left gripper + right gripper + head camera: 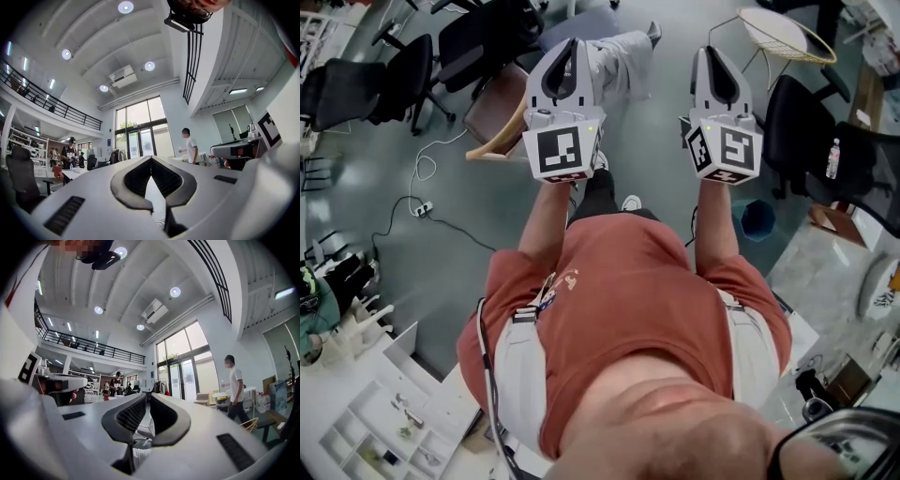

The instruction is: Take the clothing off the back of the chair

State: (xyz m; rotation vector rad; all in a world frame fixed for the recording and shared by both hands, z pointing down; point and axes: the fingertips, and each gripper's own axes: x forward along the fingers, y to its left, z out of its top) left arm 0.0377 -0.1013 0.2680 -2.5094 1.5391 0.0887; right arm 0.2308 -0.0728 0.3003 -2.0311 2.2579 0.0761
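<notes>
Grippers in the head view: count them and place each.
2. The left gripper is at upper left, overlapping the wooden chair; the right gripper is at upper right. None seems hidden.

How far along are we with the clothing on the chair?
Nothing done: the pale clothing lies on the wooden chair. In hand: nothing; left gripper and right gripper are shut and empty, short of it. Left: reach, open, grip, lift it off.
</notes>
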